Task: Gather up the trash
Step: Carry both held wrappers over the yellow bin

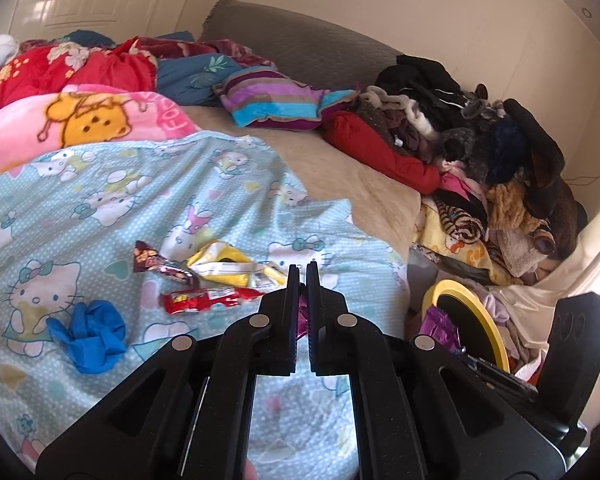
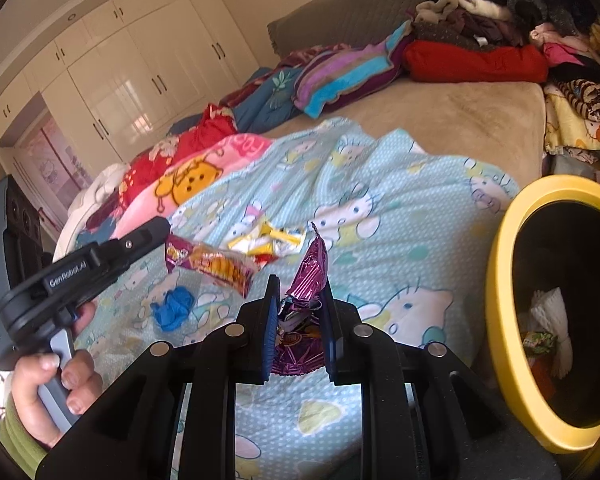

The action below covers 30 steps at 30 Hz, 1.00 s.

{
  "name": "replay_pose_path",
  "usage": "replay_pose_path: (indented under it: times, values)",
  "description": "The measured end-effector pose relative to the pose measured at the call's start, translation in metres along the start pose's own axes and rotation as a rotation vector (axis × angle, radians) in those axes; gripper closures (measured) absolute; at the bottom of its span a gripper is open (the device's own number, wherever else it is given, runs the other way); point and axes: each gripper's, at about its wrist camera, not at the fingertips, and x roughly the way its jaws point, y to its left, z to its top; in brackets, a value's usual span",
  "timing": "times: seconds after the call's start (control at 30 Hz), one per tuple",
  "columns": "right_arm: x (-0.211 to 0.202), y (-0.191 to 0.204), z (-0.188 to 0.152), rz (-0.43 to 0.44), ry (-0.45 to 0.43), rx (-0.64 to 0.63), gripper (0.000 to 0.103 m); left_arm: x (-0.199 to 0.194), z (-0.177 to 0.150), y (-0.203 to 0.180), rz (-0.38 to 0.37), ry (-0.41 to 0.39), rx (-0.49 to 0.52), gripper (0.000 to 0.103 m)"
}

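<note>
- The right gripper [image 2: 299, 298] is clamped on a crumpled purple foil wrapper [image 2: 306, 276], its long axis upright, tip toward 12 o'clock.
- The yellow-rimmed bin [image 2: 500, 280] sits at 3 o'clock of that gripper, mouth open toward it; the right arm is nearer it.
- The left gripper [image 1: 303, 276] has its jaws nearly together; a purple sliver shows between them, but I cannot tell if it is gripped.
- 3 wrappers and a blue glove [image 1: 88, 334] lie on the bed at 10 o'clock.
</note>
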Motion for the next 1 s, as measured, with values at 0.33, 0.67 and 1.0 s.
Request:
replay_pose_path:
  times: [0.33,0.67,1.0]
  values:
    - [-0.024,-0.021,0.012,-0.026,-0.057,0.033,0.085,-0.002,-0.001,-0.03,-0.036,0.002,0.043,0.102]
    - [-0.058,-0.06,0.027,-0.098,-0.118,0.079,0.085,0.003,-0.01,-0.067,-0.072,0.011,0.089,0.102]
    - [-0.087,-0.101,0.035,-0.164,-0.182,0.17,0.085,0.016,-0.015,-0.108,-0.144,0.028,0.136,0.102]
